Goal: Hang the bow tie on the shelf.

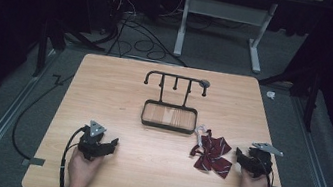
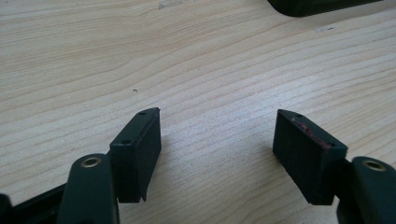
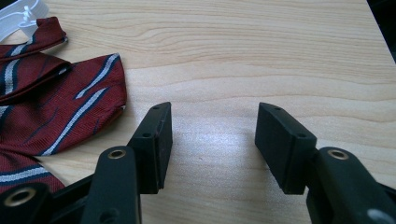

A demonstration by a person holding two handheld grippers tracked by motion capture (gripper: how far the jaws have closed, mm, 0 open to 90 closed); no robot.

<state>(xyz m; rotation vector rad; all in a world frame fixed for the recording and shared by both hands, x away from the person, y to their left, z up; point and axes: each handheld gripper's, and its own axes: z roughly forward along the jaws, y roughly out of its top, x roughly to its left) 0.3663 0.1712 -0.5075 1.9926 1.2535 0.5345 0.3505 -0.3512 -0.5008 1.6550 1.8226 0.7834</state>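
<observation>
A dark red bow tie (image 1: 213, 154) with pale stripes and a white strap lies on the wooden table (image 1: 152, 172), right of centre. In the right gripper view the bow tie (image 3: 51, 102) spreads just left of my right gripper (image 3: 212, 140), whose jaws stand open over bare wood. The right gripper (image 1: 245, 159) rests on the table close beside the tie. My left gripper (image 1: 108, 144) lies at the table's front left, held by a hand. Its jaws (image 2: 217, 149) are open with nothing between them. A black stand (image 1: 172, 102) with hooks and a tray base sits mid-table.
The stand's tray base (image 2: 317, 5) peeks in at the top of the left gripper view. Cables (image 1: 133, 37) and a grey table frame (image 1: 227, 17) lie on the floor beyond the far edge. The table's right edge (image 3: 378, 32) runs close to the right gripper.
</observation>
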